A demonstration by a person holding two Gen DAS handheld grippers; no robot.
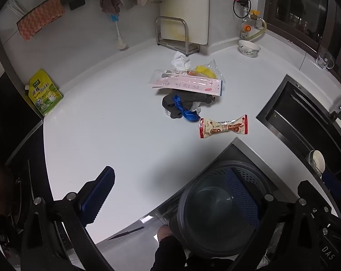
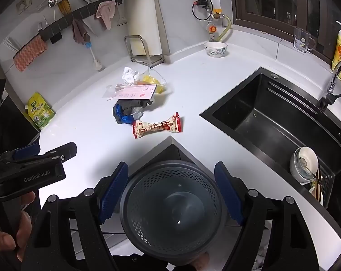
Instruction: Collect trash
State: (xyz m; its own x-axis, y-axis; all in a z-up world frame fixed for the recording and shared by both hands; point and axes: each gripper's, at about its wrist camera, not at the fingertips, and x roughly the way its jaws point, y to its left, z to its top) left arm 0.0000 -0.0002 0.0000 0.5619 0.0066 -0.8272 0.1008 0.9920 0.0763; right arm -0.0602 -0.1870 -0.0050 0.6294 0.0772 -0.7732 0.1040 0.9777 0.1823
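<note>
Trash lies in a loose pile mid-counter: a red-and-white snack wrapper [image 1: 223,127] [image 2: 158,126], a dark cloth with a blue strap [image 1: 181,107] [image 2: 124,113], a flat pink package [image 1: 186,84] [image 2: 132,92], crumpled white paper [image 1: 180,61] [image 2: 128,74] and a clear bag with something yellow [image 1: 204,71] [image 2: 151,81]. A dark perforated bin [image 1: 206,207] [image 2: 170,210] stands below the counter's inner corner. My left gripper [image 1: 170,194] [image 2: 50,151] hangs open over the near counter edge. My right gripper [image 2: 171,194] is open above the bin, well short of the trash.
A black sink [image 2: 272,117] with dishes [image 2: 303,164] fills the right side, a faucet [image 2: 335,76] behind it. A bowl [image 2: 215,48], a glass mug [image 2: 302,39], a metal rack [image 2: 143,49] and a green pouch [image 2: 39,110] stand along the walls. A hand [image 2: 12,225] holds the left gripper.
</note>
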